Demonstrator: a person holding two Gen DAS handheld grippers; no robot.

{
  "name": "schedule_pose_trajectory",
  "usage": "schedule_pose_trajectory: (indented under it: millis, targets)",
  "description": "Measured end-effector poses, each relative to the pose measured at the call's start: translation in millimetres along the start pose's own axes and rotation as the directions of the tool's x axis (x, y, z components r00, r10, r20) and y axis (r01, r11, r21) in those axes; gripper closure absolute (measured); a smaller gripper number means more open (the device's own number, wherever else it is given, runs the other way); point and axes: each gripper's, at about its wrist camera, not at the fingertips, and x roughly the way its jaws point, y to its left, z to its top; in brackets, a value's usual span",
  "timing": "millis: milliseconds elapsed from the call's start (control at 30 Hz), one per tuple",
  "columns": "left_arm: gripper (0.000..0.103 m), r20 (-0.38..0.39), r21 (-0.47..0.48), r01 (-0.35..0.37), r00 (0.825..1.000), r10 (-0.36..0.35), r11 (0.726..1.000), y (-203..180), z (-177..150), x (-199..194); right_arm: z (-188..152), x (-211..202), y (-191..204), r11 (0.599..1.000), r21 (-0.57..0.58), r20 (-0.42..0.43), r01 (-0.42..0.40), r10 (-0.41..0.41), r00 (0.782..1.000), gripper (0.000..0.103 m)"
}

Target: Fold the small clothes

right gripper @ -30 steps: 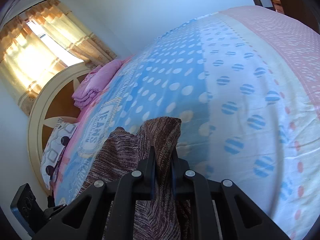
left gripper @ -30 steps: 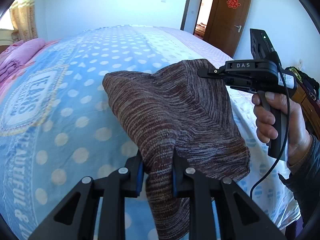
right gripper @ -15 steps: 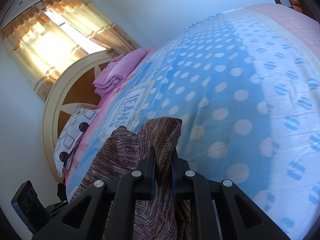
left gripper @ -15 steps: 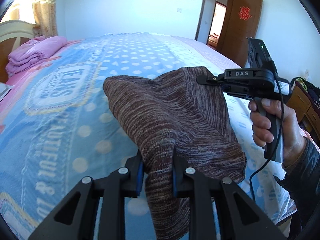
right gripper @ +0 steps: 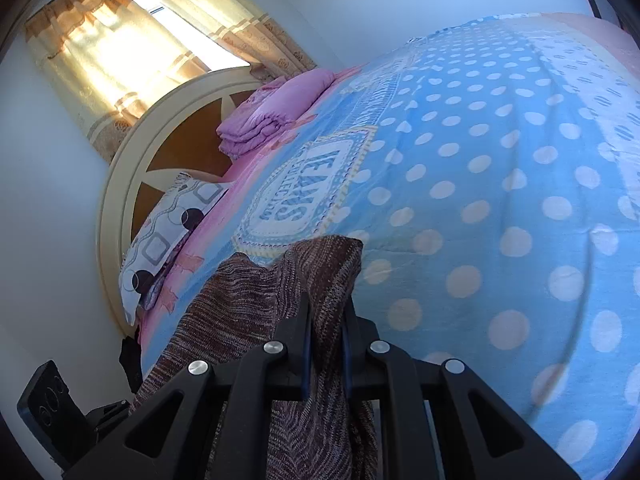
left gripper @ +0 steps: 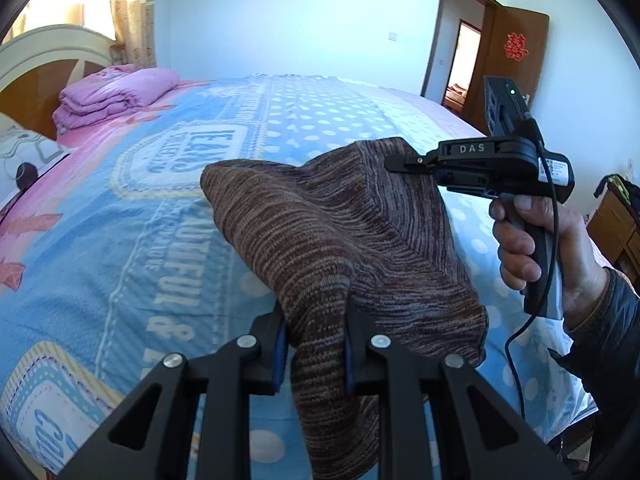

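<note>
A brown striped knit garment [left gripper: 328,232] hangs in the air above the bed, stretched between both grippers. My left gripper [left gripper: 314,320] is shut on one bunched corner of it, with cloth drooping below the jaws. In the left wrist view the right gripper [left gripper: 394,166] pinches the far upper corner, held by a person's hand [left gripper: 532,248]. From the right wrist view, my right gripper [right gripper: 326,316] is shut on a fold of the same knit garment [right gripper: 240,312], which spills to the left and down.
The bed [left gripper: 120,240] carries a blue dotted blanket with lettering. A folded pink quilt [left gripper: 112,96] and a patterned pillow [right gripper: 172,224] lie by the round headboard [right gripper: 132,152]. A brown door [left gripper: 516,60] stands open at the back right, wooden furniture [left gripper: 612,224] at right.
Both grippers, still holding the garment, have swung sideways over the bed toward the headboard end; the pink quilt, pillow and headboard have come into view. The grips are unchanged.
</note>
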Motion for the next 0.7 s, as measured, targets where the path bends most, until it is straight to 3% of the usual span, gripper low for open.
schedule_pose_trajectory:
  millis: [700]
  targets:
    - [0.08, -0.021, -0.075, -0.058, 0.998, 0.056, 0.995, 55, -29, -5, 10, 87, 55, 0.994, -0.11, -0.122, 0.0, -0.013, 0.993, 0.092]
